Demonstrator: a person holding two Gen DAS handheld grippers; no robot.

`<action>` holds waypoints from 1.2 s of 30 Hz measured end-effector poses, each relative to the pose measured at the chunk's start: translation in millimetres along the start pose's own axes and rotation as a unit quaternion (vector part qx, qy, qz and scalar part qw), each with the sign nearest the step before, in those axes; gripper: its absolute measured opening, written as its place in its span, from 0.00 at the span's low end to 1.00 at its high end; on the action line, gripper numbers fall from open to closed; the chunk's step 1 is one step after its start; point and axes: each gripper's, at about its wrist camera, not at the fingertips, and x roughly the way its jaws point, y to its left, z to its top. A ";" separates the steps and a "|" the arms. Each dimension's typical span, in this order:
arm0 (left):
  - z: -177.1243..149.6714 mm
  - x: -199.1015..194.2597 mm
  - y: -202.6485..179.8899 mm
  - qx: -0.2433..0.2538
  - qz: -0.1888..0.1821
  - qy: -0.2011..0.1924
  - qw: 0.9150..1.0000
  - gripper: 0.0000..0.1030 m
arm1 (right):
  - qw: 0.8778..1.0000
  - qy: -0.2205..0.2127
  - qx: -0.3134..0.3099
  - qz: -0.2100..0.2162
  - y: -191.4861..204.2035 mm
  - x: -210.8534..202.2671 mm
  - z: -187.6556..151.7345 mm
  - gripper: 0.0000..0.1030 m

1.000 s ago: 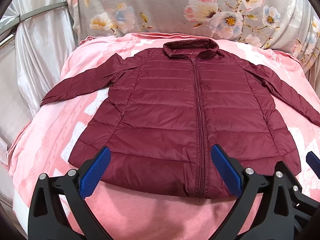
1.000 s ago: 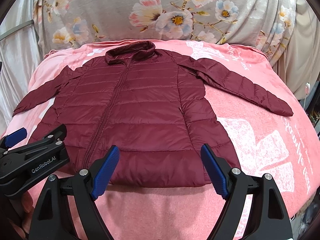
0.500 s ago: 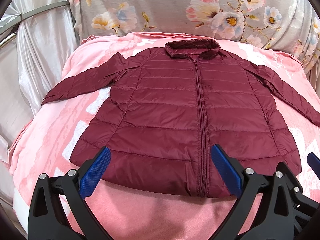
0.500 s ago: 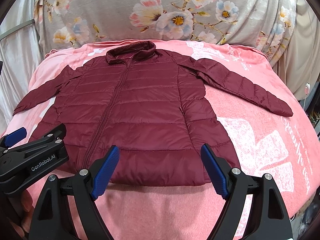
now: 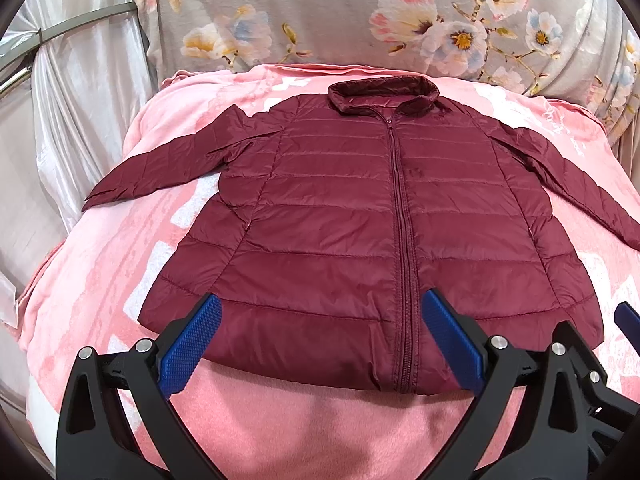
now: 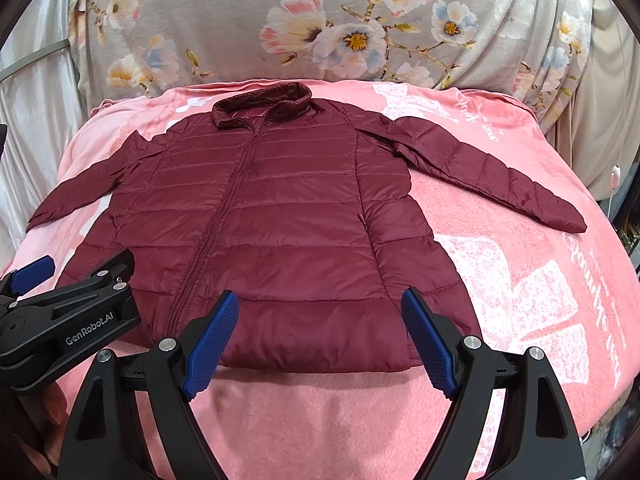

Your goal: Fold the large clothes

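Note:
A maroon quilted puffer jacket (image 5: 340, 216) lies flat and zipped on a pink blanket (image 5: 280, 420), collar at the far side, both sleeves spread outward. It also shows in the right wrist view (image 6: 280, 220). My left gripper (image 5: 320, 344) is open and empty, hovering over the left part of the hem. My right gripper (image 6: 316, 340) is open and empty over the right part of the hem. The left gripper's body (image 6: 68, 320) shows at the left of the right wrist view.
A grey floral cover (image 5: 360, 20) rises behind the blanket (image 6: 540, 300). Shiny silver fabric (image 5: 72, 100) hangs at the left. The blanket drops off at the left and right edges. A white cable (image 6: 614, 184) hangs at the far right.
The left wrist view has shifted slightly, so the jacket sits a little further right in it. Both grippers stay open near the hem.

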 end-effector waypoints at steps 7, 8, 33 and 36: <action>-2.6 2.0 -0.4 0.000 0.001 0.002 1.000 0.95 | 1.000 0.002 0.002 0.002 -2.3 2.9 -0.5 0.78; -3.2 3.2 -0.2 0.000 0.002 0.004 1.000 0.95 | 1.000 0.001 0.004 0.001 -6.2 5.9 0.3 0.78; 26.3 63.3 37.7 -0.040 0.041 0.006 0.998 0.95 | 0.876 -0.031 0.468 -0.114 -397.9 150.3 33.6 0.68; 30.6 72.7 38.2 -0.040 0.043 0.020 0.998 0.95 | 0.883 -0.040 0.451 -0.128 -397.4 153.7 43.4 0.51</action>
